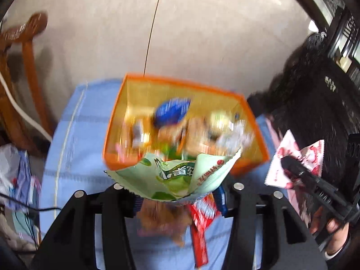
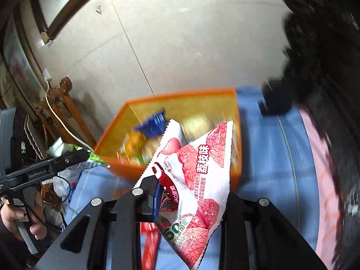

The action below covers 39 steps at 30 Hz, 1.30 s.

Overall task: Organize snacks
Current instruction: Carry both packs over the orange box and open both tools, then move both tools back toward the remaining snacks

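My left gripper (image 1: 177, 193) is shut on a crumpled green snack packet (image 1: 177, 173), held above the blue cloth just in front of an orange box (image 1: 180, 82). The box holds several blurred snacks, among them a blue packet (image 1: 171, 112). My right gripper (image 2: 186, 191) is shut on a pink-and-white lychee packet (image 2: 202, 162), also lifted in front of the orange box (image 2: 180, 95). In the left wrist view the right gripper (image 1: 290, 166) and its lychee packet (image 1: 312, 153) show at the right. The right wrist view has the left gripper (image 2: 78, 155) with the green packet (image 2: 96, 157) at the left.
A blue cloth (image 1: 74, 135) covers the surface. A red packet (image 1: 200, 229) and a brown snack bag (image 1: 162, 220) lie below the left gripper. A wooden chair (image 1: 29, 51) stands far left, a black furry mass (image 1: 315, 90) at the right, plastic bags (image 1: 13, 168) at the left edge.
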{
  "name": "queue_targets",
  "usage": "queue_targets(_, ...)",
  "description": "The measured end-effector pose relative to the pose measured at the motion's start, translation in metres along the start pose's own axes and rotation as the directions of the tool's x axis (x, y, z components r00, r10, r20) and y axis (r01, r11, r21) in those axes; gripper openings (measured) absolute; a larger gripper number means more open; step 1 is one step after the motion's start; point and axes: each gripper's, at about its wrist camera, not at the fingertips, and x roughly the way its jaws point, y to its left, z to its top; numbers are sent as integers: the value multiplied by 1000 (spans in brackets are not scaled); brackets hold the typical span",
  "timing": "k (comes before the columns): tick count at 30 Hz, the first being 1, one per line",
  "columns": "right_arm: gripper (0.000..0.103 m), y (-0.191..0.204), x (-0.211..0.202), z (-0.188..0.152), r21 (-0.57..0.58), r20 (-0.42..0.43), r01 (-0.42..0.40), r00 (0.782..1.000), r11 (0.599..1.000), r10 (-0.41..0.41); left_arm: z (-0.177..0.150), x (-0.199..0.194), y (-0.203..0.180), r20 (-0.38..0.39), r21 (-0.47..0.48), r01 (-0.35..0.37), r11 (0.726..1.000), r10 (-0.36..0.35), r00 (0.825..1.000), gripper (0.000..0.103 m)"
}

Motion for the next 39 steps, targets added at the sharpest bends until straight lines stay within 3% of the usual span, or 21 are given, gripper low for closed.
queue_targets(3,28,4,19,27,-9,10,-1,1000,1000,1,37,14,-7,38,9,-19,1000,19,999,50)
queue_targets(7,34,7,50,54,-3,5,20,1000,1000,-20,64,43,-18,13,38,-34,999,34,999,53)
queue_targets(8,40,6,59,58,-5,-4,34,999,999,-34,66,50,-19,5,45,-47,998,47,999,55)
queue_targets(9,61,5,65,60,-3,-11,43,999,999,-43,69,60,-20,-13,50,-77,996,78,997,61)
queue_targets(10,76,4,68,60,1,-10,66,998,998,-66,70,65,-20,-24,49,-105,993,106,994,76)
queue_targets(13,92,-1,54,53,3,79,146,986,989,-146,64,61,-12,17,35,-183,982,183,983,94)
queue_targets(15,93,-5,45,44,5,99,146,984,989,-146,55,56,-5,19,33,-190,981,190,982,94)
queue_targets(22,96,-29,21,-8,88,28,160,986,983,-163,11,43,26,-49,6,-221,975,221,974,94)
queue_targets(29,98,-50,5,-97,176,-154,192,974,965,-166,-60,36,52,-166,-38,-253,967,243,956,94)
queue_targets(32,98,-55,1,-124,215,-211,199,965,956,-154,-85,33,52,-182,-55,-251,966,238,954,94)
queue_targets(39,98,-43,-11,-145,219,-187,201,969,955,-161,-117,37,46,-278,-54,-250,967,226,934,94)
